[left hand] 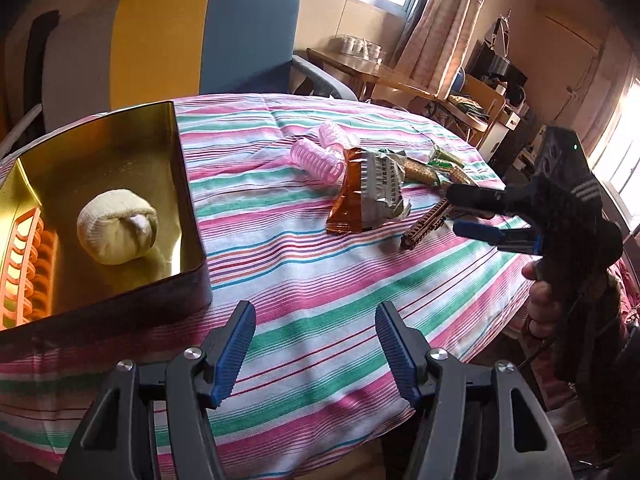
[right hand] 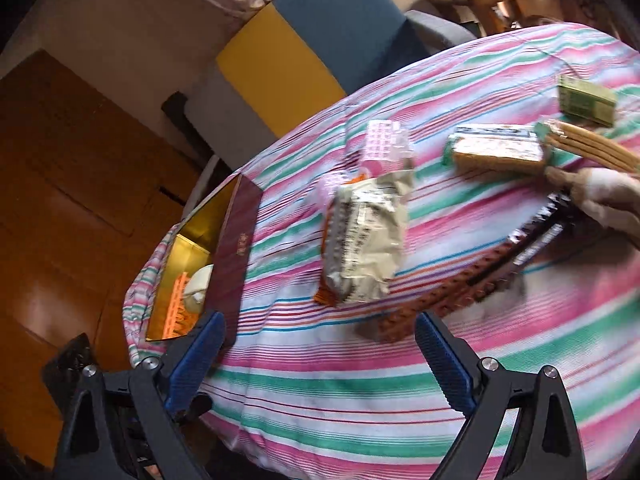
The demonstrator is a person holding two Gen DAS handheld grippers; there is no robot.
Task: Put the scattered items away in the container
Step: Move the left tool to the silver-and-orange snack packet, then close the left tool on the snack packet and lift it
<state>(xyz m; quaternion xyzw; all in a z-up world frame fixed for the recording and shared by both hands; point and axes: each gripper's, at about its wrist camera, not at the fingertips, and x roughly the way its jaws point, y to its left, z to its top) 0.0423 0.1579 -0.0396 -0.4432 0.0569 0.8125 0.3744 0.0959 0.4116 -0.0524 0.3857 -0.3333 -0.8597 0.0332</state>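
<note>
A gold-lined tin point(left hand: 188, 200) stands at the table's left, holding a rolled cream sock point(left hand: 118, 226) and an orange plastic rack point(left hand: 24, 264); the tin also shows in the right wrist view point(right hand: 236, 248). Scattered on the striped cloth are pink hair rollers point(left hand: 318, 156), an orange and silver snack packet point(left hand: 368, 192) point(right hand: 366, 236), a brown wrapped bar point(left hand: 426, 226) point(right hand: 460, 288), biscuit packs point(right hand: 498, 152) and a green packet point(right hand: 586, 100). My left gripper point(left hand: 316, 344) is open and empty over the cloth's near part. My right gripper point(left hand: 456, 210) point(right hand: 320, 356) is open, hovering just above the brown bar.
A blue, yellow and grey armchair point(left hand: 200, 44) stands behind the table. A wooden side table point(left hand: 360, 68) and shelves with clutter are at the back right. The round table's edge point(left hand: 500, 328) curves off to the right. A beige cloth item point(right hand: 604, 196) lies by the biscuits.
</note>
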